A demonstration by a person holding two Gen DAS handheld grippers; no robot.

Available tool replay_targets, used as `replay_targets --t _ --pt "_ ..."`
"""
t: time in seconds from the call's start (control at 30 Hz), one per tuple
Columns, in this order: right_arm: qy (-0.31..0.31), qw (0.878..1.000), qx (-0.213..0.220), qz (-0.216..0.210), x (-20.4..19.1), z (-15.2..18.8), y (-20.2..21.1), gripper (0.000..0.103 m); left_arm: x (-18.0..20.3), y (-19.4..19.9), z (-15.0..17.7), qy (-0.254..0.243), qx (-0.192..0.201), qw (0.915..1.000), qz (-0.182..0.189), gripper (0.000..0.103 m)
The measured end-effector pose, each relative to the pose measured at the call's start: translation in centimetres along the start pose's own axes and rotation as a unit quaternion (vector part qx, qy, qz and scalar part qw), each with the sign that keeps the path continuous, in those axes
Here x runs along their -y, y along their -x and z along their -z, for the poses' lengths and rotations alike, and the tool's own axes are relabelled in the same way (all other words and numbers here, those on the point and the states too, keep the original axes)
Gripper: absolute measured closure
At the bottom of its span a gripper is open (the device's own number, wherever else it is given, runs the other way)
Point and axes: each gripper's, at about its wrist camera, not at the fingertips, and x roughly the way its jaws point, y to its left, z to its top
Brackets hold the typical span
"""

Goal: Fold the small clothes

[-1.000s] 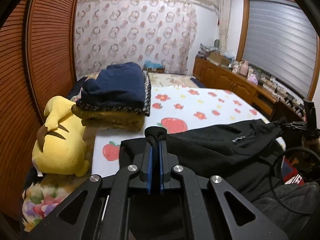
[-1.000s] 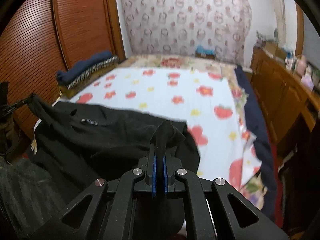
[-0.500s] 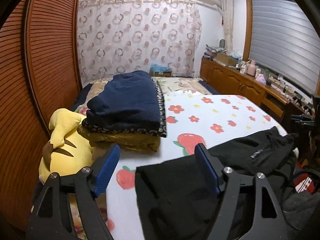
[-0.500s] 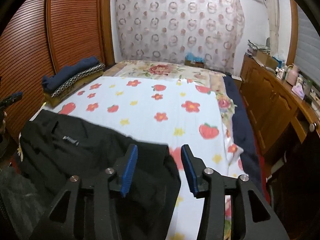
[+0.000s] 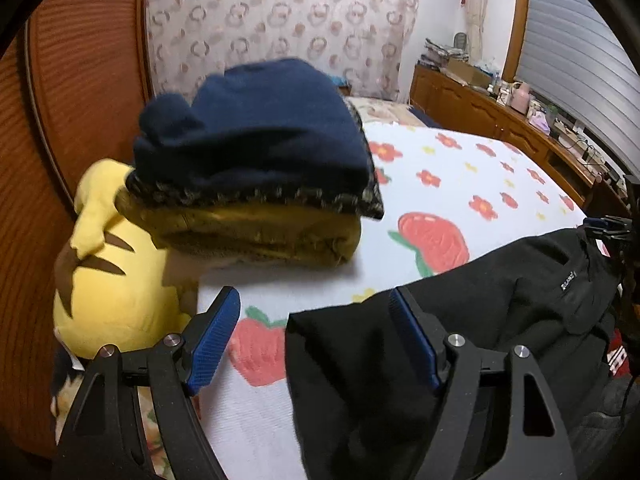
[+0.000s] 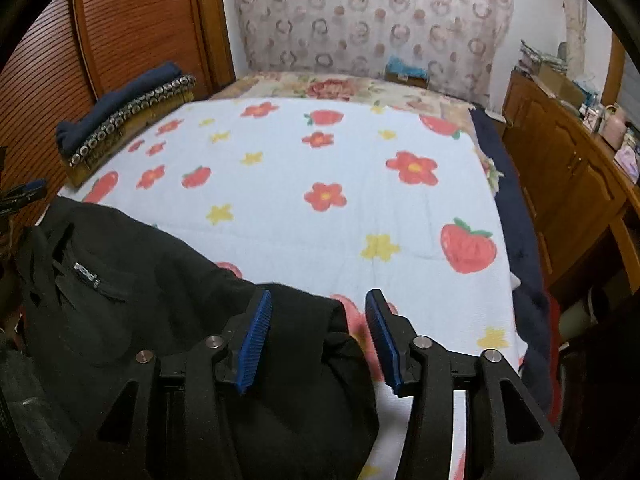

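Both my grippers — left gripper (image 5: 314, 336), right gripper (image 6: 318, 334) — spread, empty; black garment (image 6: 168, 320) laid flat beside folded stack (image 5: 256, 184) for folding.

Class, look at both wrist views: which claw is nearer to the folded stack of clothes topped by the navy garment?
Left. The left claw hangs open just in front of the folded stack. The right claw sits open over the black garment, far across the bed from that stack.

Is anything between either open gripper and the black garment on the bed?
Nothing visible. The black garment lies directly under the open right gripper and beside the open left gripper; the folded stack sits farther back.
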Motion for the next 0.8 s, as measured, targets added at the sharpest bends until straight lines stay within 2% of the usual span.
replay_targets --t 0.23,0.3,0.33,0.37,0.43,0.5,0.53,0.67,0.8 --pt "-0.01 0.999 -0.021 -0.023 0.8 0.4 -1.0 0.047 -0.1 -1.3 0.6 0.006 -0.031 0.9994 0.013 0.026" --pt "-0.005 0.999 -0.019 -0.026 0.6 0.6 -0.8 0.047 0.0 -1.6 0.8 0.005 -0.04 0.999 0.018 0.035" --pt "-0.004 0.999 -0.019 -0.031 0.5 0.6 -0.7 0.047 0.2 -1.8 0.8 0.004 -0.043 0.9989 0.02 0.036" --pt "-0.002 0.999 -0.02 -0.037 0.4 0.7 -0.7 0.047 0.4 -1.7 0.9 0.001 -0.04 0.9991 0.018 0.041" --pt "0.013 0.999 -0.019 -0.039 -0.3 0.9 -0.7 0.058 0.6 -1.5 1.0 -0.002 -0.039 0.9988 0.031 0.056" --pt "0.021 0.998 -0.021 -0.055 -0.8 1.1 -0.5 0.088 1.0 -1.3 1.2 0.0 -0.043 0.9975 0.055 0.087" --pt "0.022 0.998 -0.018 -0.059 -1.0 1.3 -0.2 0.089 1.2 -1.0 1.2 0.0 -0.041 0.9973 0.062 0.088" --pt "0.008 0.996 0.038 -0.074 -1.2 1.6 3.8 0.092 2.9 3.0 0.4 -0.014 0.011 0.9974 0.07 0.091" --pt "-0.003 0.989 0.127 -0.071 -1.2 1.5 11.5 0.093 4.8 10.5 -1.4 -0.022 0.099 0.9903 0.095 0.092"
